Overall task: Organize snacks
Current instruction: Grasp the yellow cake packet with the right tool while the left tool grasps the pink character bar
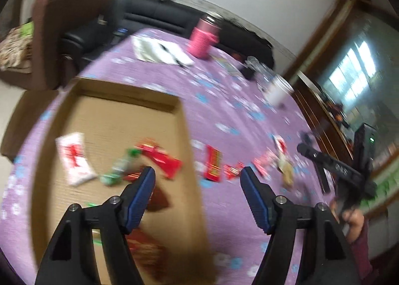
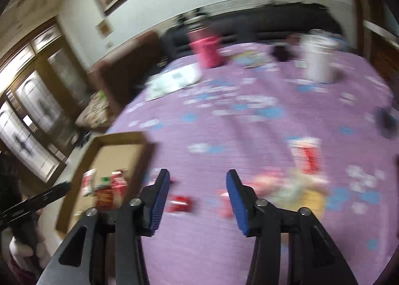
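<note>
A shallow cardboard box (image 1: 184, 135) lies on the purple tablecloth (image 1: 224, 110) and holds several snack packets: a white and red one (image 1: 74, 160), a green one (image 1: 117, 170) and a red one (image 1: 162, 160). My left gripper (image 1: 198, 172) is open and empty above the box's right wall. More red packets (image 1: 213, 164) lie on the cloth right of the box. My right gripper (image 2: 198, 177) is open and empty above the cloth, with a small red packet (image 2: 180, 204) between its fingers' line and a pile of packets (image 2: 296, 185) to its right. The box (image 2: 139, 160) shows at left there.
A pink flask (image 1: 202, 40), white papers (image 1: 162, 51) and a white jar (image 1: 279, 90) stand at the table's far side. A black sofa (image 1: 154, 15) and a brown armchair (image 1: 49, 35) are beyond. The other gripper (image 1: 336, 170) shows at right. Both views are motion-blurred.
</note>
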Demonstrator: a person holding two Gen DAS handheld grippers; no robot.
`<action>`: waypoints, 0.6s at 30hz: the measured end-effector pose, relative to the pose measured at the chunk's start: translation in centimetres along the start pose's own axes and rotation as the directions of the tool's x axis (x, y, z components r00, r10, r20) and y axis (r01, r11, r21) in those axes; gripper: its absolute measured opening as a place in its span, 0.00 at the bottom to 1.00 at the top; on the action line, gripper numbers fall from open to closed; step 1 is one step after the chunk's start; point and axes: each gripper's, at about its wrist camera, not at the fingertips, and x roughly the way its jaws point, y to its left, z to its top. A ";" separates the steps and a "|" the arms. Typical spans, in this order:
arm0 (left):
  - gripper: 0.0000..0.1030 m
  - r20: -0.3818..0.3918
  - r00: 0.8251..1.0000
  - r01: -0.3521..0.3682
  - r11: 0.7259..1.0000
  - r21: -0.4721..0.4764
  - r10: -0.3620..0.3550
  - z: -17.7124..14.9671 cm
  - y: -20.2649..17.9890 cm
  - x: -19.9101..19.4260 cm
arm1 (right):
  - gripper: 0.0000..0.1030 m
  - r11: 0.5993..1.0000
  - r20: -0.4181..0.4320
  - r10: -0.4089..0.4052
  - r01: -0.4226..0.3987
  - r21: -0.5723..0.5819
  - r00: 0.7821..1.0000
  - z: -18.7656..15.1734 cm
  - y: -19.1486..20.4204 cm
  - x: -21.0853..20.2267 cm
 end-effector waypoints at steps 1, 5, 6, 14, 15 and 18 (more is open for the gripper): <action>0.68 -0.017 1.000 0.008 1.000 0.020 -0.008 -0.2 -1.2 0.8 | 0.52 0.999 0.006 -0.033 0.033 0.030 0.999 -0.3 -2.0 -0.6; 0.68 -0.075 0.997 0.036 0.995 0.098 -0.028 -0.8 -5.3 3.8 | 0.51 0.986 -0.010 -0.102 0.102 0.135 0.995 -1.8 -7.6 -1.6; 0.68 -0.083 0.996 0.039 0.993 0.116 -0.030 -1.0 -6.1 4.3 | 0.51 0.982 -0.018 -0.099 0.100 0.157 0.995 -2.2 -8.6 -1.5; 0.68 -0.145 0.989 0.018 0.963 0.267 0.022 -1.0 -12.0 9.8 | 0.51 0.979 -0.091 -0.097 0.111 0.169 0.991 -3.5 -10.1 2.3; 0.68 -0.151 0.988 0.017 0.955 0.297 0.029 -1.0 -12.9 10.7 | 0.51 0.980 -0.095 -0.101 0.116 0.164 0.990 -3.4 -9.9 2.7; 0.68 -0.156 0.986 0.008 0.921 0.390 0.057 -1.1 -14.7 12.5 | 0.51 0.981 -0.086 -0.154 0.163 0.105 0.984 -3.4 -9.0 3.7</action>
